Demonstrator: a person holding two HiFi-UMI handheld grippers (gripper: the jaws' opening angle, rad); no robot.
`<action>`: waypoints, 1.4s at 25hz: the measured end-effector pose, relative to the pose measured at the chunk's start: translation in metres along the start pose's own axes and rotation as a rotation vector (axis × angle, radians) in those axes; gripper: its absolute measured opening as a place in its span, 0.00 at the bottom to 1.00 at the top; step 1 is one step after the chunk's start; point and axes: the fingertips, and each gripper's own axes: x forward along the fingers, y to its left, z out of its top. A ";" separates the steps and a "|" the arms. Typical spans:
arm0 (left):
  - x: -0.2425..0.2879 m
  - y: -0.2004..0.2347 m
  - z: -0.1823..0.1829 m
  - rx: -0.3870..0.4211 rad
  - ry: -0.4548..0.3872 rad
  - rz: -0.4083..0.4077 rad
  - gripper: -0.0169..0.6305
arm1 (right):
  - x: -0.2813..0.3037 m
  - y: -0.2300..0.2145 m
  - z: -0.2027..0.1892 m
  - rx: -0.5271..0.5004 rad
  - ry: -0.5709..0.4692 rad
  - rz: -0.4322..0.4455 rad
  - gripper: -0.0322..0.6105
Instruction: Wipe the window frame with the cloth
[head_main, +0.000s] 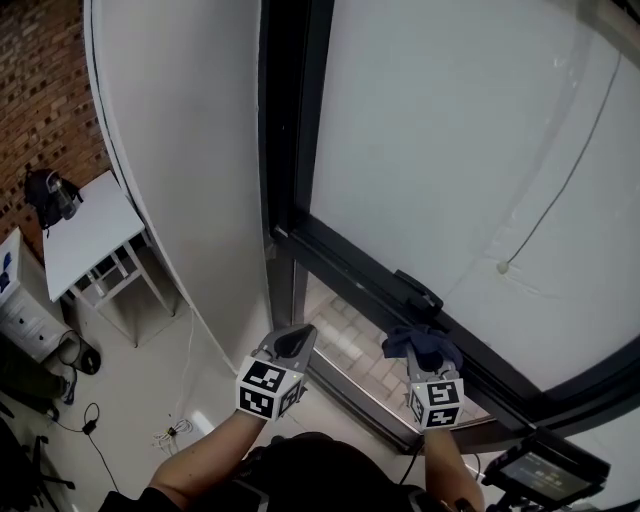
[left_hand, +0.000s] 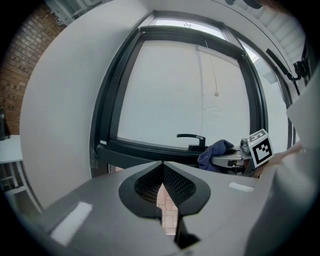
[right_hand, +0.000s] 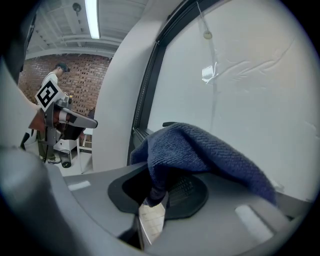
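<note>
Two hand-held grippers, side by side low in the head view, both pointing up at the foot of the window.

1. Left gripper (head_main: 291, 342): fingers (left_hand: 176, 186) pressed together at the tips with nothing between them. It is held by a bare forearm and stands clear of the frame, left of the right gripper.
2. Right gripper (head_main: 424, 360): fingers (right_hand: 189, 192) clenched on one fold of the cloth.
3. Cloth (head_main: 421, 344): dark blue. Its loose part is bunched and draped over the right fingertips, at the lower rail just below the handle. Whether it touches the rail cannot be told.
4. Window frame (head_main: 345, 262): dark, with the lower rail running diagonally and a black handle (head_main: 418, 291) on it.
5. Pull cord (head_main: 503, 267): hangs before the white pane and ends in a bead.
6. Desk (head_main: 85, 235): white, far left, near a brick wall (head_main: 40, 90).
</note>
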 end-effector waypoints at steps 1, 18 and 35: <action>-0.002 0.005 -0.001 -0.005 0.001 0.004 0.02 | 0.003 0.003 0.002 -0.003 0.000 0.003 0.16; -0.016 0.047 0.000 -0.014 -0.003 -0.027 0.02 | 0.056 0.032 0.025 -0.017 0.011 -0.001 0.16; -0.011 0.091 0.009 -0.043 0.001 0.045 0.02 | 0.112 0.071 0.051 -0.019 0.017 0.032 0.16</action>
